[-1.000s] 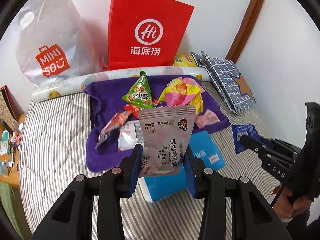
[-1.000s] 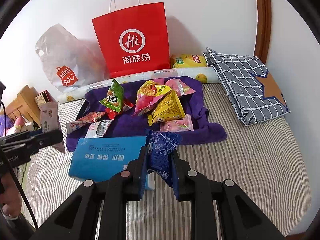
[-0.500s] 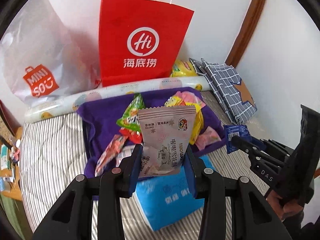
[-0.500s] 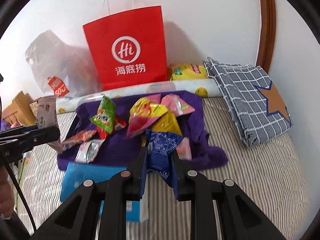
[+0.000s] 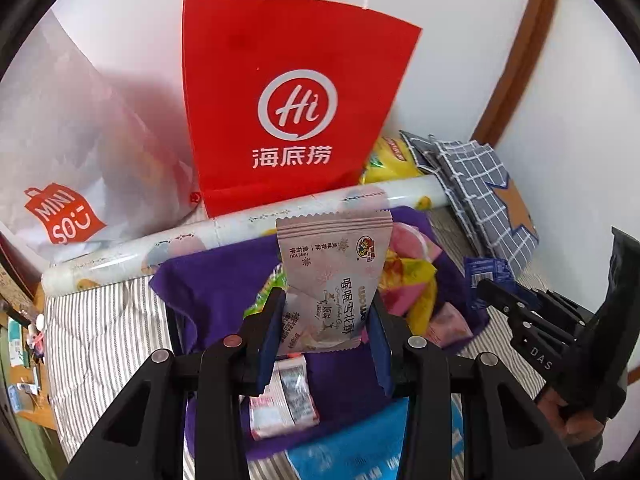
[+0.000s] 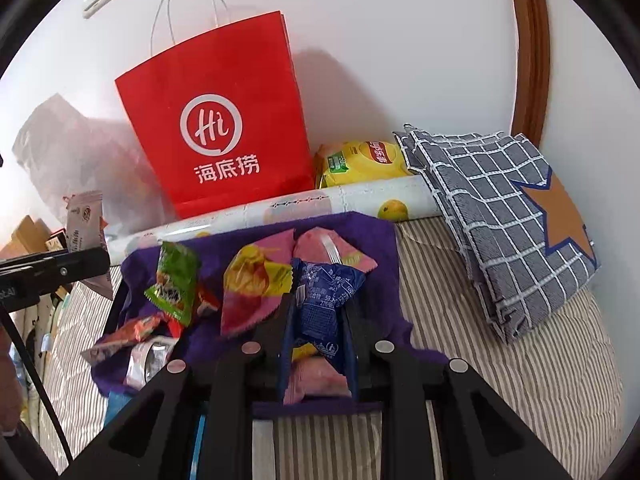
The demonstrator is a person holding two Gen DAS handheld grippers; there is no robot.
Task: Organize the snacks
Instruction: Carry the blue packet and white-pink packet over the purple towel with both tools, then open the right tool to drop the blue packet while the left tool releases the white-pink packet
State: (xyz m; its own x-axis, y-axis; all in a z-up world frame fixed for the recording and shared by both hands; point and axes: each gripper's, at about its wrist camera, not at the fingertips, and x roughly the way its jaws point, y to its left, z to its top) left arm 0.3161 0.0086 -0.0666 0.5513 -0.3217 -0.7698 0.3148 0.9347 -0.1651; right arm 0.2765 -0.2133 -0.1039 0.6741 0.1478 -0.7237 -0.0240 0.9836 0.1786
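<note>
1. In the left wrist view, the left gripper was clamped on a pale grey-pink snack packet, which stood upright between its two fingers, above the purple cloth.
2. The purple cloth lay on the striped bedding and carried loose snacks: a yellow and pink pile to the right of the held packet and a small clear-wrapped packet below the fingers.
3. A red paper bag stood against the wall behind a printed roll; a white plastic Miniso bag leaned to its left.
4. At the right edge of the same view, the right gripper appeared, holding a dark blue packet.
5. In the right wrist view, the right gripper was closed on that dark blue packet, held upright over the near side of the purple cloth.
6. On the cloth lay a green packet, a yellow and pink packet and a pink packet just below the fingers.
7. A yellow chip bag sat behind the roll, beside the red paper bag, and a folded checked fabric lay to the right on the striped bedding.
8. The left gripper reached in from the left edge with the grey-pink packet.
</note>
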